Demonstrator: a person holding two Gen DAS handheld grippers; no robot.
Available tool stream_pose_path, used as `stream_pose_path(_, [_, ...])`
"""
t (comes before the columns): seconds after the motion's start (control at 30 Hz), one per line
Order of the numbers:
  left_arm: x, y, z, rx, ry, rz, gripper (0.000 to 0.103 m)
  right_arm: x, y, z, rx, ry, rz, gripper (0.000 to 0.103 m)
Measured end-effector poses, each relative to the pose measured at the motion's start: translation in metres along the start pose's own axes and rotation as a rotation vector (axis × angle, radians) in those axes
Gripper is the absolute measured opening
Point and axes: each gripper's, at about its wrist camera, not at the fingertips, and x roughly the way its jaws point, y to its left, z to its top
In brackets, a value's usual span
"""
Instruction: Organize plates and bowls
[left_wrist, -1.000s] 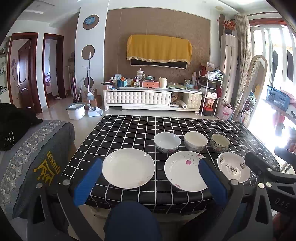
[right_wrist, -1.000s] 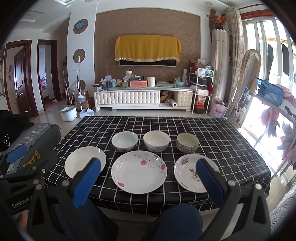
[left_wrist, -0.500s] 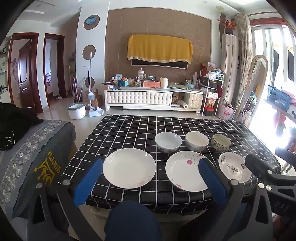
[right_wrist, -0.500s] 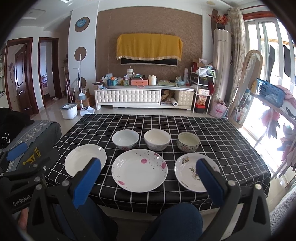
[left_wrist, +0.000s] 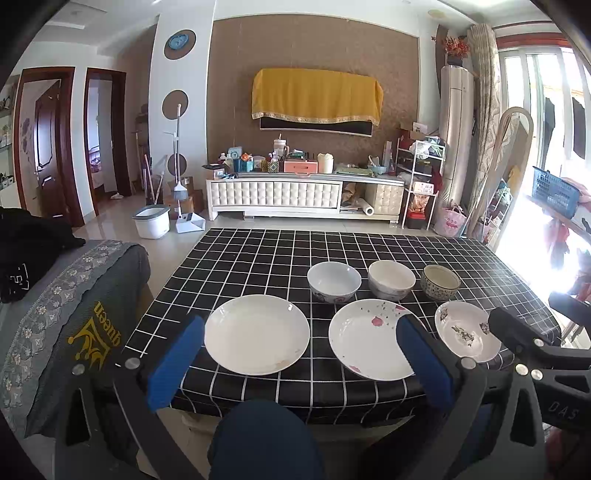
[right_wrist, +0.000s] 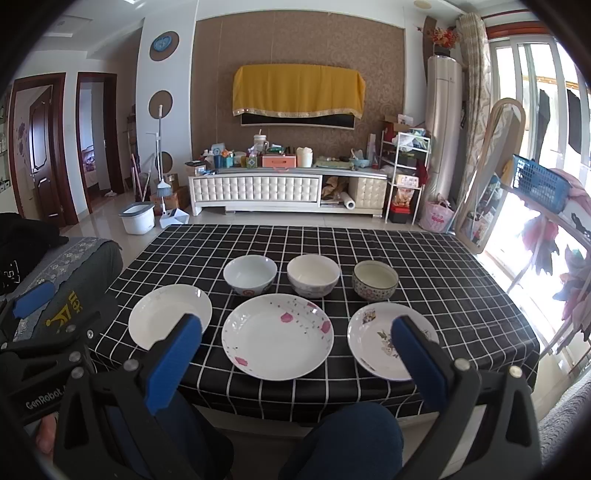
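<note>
Table (right_wrist: 424, 258), black cloth w/ white grid, fills mid-frame in both views; all task items sit along its near half, two rows. Front row, plates: largest is the pink-petal plate (right_wrist: 277, 335), centre; plain white plate (left_wrist: 256, 334) next in size, at the left end; flower-print plate (right_wrist: 373, 332) smallest of the three, at the right end. All three lie flat, apart from one another, none stacked. Back row, bowls, just behind the plates: white bowl w/ red pattern at base (right_wrist: 250, 274) on the left, cream bowl (right_wrist: 313, 275) in the middle, patterned bowl (right_wrist: 375, 284) on the right, this one the smallest. All upright, gaps btwn them, none nested. Left gripper (left_wrist: 301, 358): blue pads spread wide, nothing btwn them, held off the near table edge; in its own view the pads bracket the plain white plate, and the right pad overlaps the pink-petal plate's rim in the picture only, no contact. Right gripper (right_wrist: 297, 349): pads likewise spread wide and empty, off the near edge, framing the pink-petal plate; its pads overlap the two outer plates in the picture only. Each gripper's body shows at the edge of the other's view. Person's dark-trousered knees (right_wrist: 351, 439) visible below the table edge.
</note>
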Motion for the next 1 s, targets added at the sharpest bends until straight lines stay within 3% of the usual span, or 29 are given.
stream_pose_path(0.43, [0.0, 0.001, 0.018, 0.032, 0.009, -0.004, 0.103, 0.005, 0.0, 0.018, 0.001, 0.04, 0.048, 0.103])
stream_pose_path(0.53, [0.004, 0.011, 0.026, 0.01, 0.031, -0.032, 0.103, 0.005, 0.007, 0.025, -0.025, 0.019, 0.028, 0.103])
stream_pose_path(0.77, [0.017, 0.036, 0.043, -0.002, 0.051, 0.017, 0.103, 0.02, 0.034, 0.043, -0.104, -0.03, -0.023, 0.103])
stream_pose_path(1.0, [0.048, 0.066, 0.057, -0.018, 0.108, 0.035, 0.103, 0.059, 0.055, 0.064, -0.079, 0.016, 0.077, 0.103])
